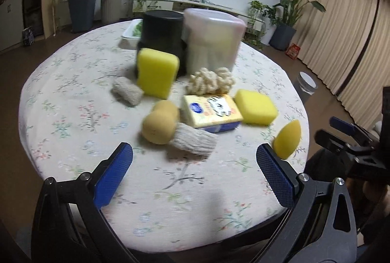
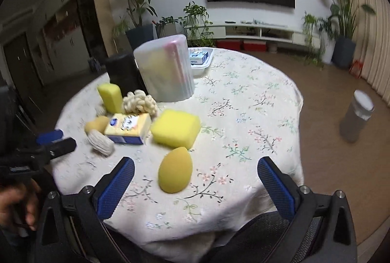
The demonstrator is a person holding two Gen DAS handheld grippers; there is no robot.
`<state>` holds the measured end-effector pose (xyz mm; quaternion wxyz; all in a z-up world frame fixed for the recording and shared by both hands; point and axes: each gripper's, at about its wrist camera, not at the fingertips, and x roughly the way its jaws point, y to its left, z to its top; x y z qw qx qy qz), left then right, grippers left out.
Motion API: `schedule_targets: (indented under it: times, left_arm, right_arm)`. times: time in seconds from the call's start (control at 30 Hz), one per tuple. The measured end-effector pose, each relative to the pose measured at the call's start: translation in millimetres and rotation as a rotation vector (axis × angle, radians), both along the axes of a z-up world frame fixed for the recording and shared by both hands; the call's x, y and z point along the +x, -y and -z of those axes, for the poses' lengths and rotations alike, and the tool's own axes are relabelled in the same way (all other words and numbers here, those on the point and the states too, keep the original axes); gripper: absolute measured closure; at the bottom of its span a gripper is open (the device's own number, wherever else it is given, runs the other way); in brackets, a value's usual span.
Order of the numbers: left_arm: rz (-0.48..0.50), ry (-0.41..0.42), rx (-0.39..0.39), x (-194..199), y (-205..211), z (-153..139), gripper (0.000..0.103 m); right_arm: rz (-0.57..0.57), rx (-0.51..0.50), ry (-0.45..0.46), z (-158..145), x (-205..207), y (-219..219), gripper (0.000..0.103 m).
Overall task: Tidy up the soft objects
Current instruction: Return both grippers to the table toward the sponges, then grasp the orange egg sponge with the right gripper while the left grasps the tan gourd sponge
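Note:
Soft things lie on a round floral table [image 1: 73,116]: an upright yellow sponge [image 1: 156,71], a flat yellow sponge [image 1: 256,106] [image 2: 175,127], a tan gourd-shaped sponge [image 1: 159,125], two beige knit rolls [image 1: 192,142] [image 1: 126,91], a cream chunky knot [image 1: 210,81], a yellow tissue pack [image 1: 212,113] [image 2: 128,127] and a yellow egg-shaped sponge [image 1: 287,139] [image 2: 175,170]. My left gripper [image 1: 195,175] is open and empty, in front of the nearer knit roll. My right gripper [image 2: 195,186] is open and empty, with the egg sponge between its fingers' lines.
A black container [image 1: 162,35] and a translucent lidded container [image 1: 212,39] [image 2: 165,69] stand behind the pile. A white tray [image 2: 202,60] sits at the table's far side. A grey bin [image 2: 357,122] stands on the floor to the right.

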<state>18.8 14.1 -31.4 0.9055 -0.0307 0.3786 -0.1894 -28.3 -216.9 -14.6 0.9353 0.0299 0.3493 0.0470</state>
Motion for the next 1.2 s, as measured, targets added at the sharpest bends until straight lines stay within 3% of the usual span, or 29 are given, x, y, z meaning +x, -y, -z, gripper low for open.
schedule_targets:
  times: [0.17,0.3,0.43,0.83,0.97,1.2]
  left_arm:
    - [-0.005,0.017,0.024,4,11,6,0.0]
    - [-0.022,0.068,0.028,3,2,0,0.0]
    - [-0.026,0.037,0.016,9,-8,3,0.0]
    - [0.03,-0.018,0.011,39,-18,-7,0.0]
    - [0.012,-0.05,-0.033,45,-22,-7,0.0]
    - [0.037,-0.079,0.02,50,-10,6,0.0]
  right_arm:
    - [0.055,0.033,-0.057,12,8,13,0.0]
    - [0.036,0.047,-0.087,21,15,5,0.0]
    - [0.002,0.045,-0.106,31,20,-8,0.003]
    - [-0.016,0.018,-0.148,45,33,-20,0.034]
    - [-0.059,0.036,-0.14,45,32,-26,0.06]
    - [-0.083,0.033,-0.099,41,27,-30,0.061]
